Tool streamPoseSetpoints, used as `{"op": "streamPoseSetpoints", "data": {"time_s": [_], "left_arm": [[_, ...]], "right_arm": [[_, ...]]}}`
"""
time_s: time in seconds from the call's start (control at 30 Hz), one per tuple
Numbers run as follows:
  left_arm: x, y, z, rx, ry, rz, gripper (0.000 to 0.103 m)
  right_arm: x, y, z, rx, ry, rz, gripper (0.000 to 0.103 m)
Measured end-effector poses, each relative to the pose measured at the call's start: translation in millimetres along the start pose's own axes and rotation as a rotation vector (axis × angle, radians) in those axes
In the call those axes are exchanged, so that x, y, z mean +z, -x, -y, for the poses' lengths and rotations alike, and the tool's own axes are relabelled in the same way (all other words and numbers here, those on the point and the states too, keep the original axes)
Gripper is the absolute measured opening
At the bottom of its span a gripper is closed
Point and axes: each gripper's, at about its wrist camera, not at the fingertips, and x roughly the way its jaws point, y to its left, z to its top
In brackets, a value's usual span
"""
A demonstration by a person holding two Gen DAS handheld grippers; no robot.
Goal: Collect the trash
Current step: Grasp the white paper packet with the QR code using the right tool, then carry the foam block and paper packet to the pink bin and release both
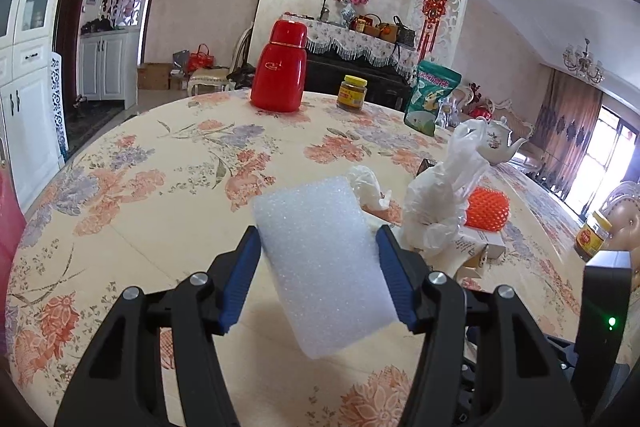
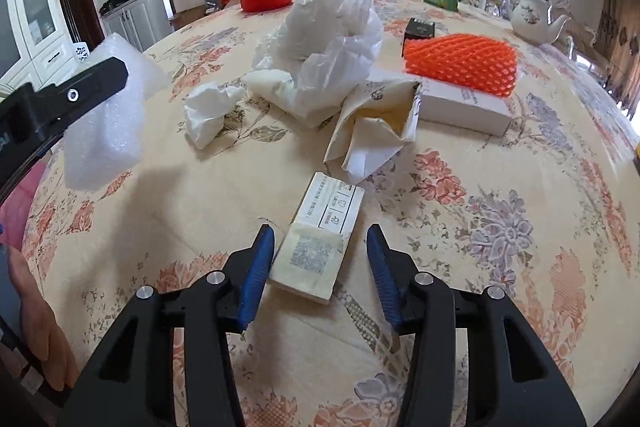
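Foam block (image 1: 324, 263) clamped in left claw (image 1: 318, 243); right claw (image 2: 320, 241) wide open astride small carton (image 2: 316, 247)

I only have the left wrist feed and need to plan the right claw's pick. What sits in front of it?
Observer: A small flat paper box lies between the right claw's open fingers, on the table.
Operator: Is it gripped?
Observer: No; there is a gap at the right finger.
Operator: What else is near?
Observer: A crumpled paper bag lies just beyond the box.
Operator: My foam?
Observer: The foam block hangs in the left claw, clear of the table.
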Motion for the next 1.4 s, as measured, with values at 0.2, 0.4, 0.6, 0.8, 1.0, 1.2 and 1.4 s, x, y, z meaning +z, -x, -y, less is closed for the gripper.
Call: {"op": "streamPoseSetpoints", "data": {"time_s": [0.2, 0.4, 0.6, 0.8, 1.0, 1.2, 1.4], "left_arm": [[-1, -5, -4, 0.006, 0.018, -0.019, 0.058], [-3, -5, 5, -0.003, -0.025, -0.018, 0.058], [-4, -6, 6, -0.003, -0.026, -0.014, 0.058], [0, -5, -3, -0.035, 0.021, -0.046, 0.058], [-1, 23, -21, -0.063, 0.035, -0.063, 0.058], [-13, 58, -46, -0.046, -0.007, -0.044, 0.058], [-20, 94, -83, -0.017, 0.0, 0.006, 0.058]], "right_arm": [[-1, 11, 5, 0.007, -0.012, 0.053, 0.032], [-4, 18, 17, 0.014, -0.053, 0.081, 0.032], [-4, 23, 24, 0.026, -0.092, 0.114, 0.032], [-6, 31, 25, 0.039, -0.1, 0.149, 0.032], [-4, 55, 9, 0.097, -0.053, 0.222, 0.032], [0, 74, -32, 0.16, 0.036, 0.28, 0.032], [1, 82, -79, 0.218, 0.124, 0.312, 0.032]]}}
